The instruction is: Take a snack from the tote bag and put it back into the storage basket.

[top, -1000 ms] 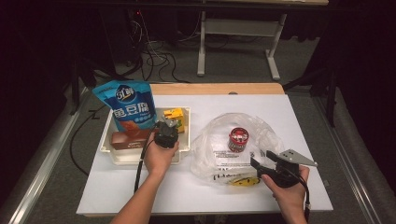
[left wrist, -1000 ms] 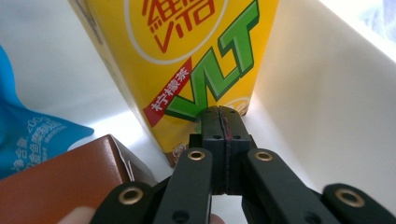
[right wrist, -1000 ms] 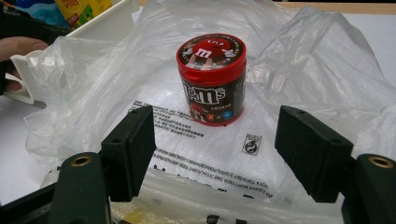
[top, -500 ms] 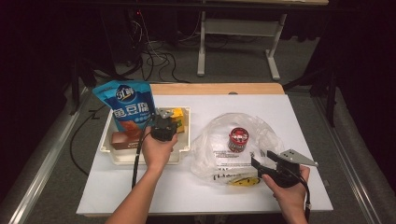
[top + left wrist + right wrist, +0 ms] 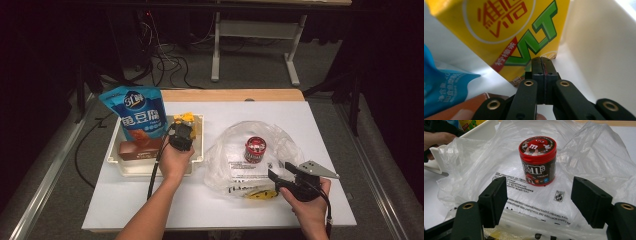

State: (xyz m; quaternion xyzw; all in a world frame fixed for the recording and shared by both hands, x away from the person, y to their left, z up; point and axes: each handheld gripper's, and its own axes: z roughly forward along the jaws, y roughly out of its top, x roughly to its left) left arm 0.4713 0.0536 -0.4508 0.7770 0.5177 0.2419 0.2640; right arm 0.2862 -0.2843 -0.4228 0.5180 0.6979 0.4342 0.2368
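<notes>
In a white tray [image 5: 116, 159] at the left stand a blue snack bag [image 5: 136, 116], a brown box [image 5: 137, 149] and a yellow drink carton [image 5: 186, 119]. My left gripper [image 5: 180, 134] reaches into that tray. Its jaws are shut with nothing between them, the tips [image 5: 542, 61] right at the lower corner of the yellow carton [image 5: 511, 32]. A red M&M's jar [image 5: 255, 149] stands upright on a clear plastic bag [image 5: 227, 160]. My right gripper [image 5: 281, 174] hovers at the bag's near edge, open, its pads [image 5: 494, 200] wide apart, with the jar [image 5: 537, 160] beyond them.
The white table [image 5: 150, 210] has bare room in front of the tray and behind the bag. Something yellow [image 5: 260, 194] lies at the bag's near edge. Cables and a desk frame [image 5: 250, 45] sit on the floor past the table's wooden far edge.
My left hand has pushed a little farther into the tray, toward the yellow carton. The right hand has kept still.
</notes>
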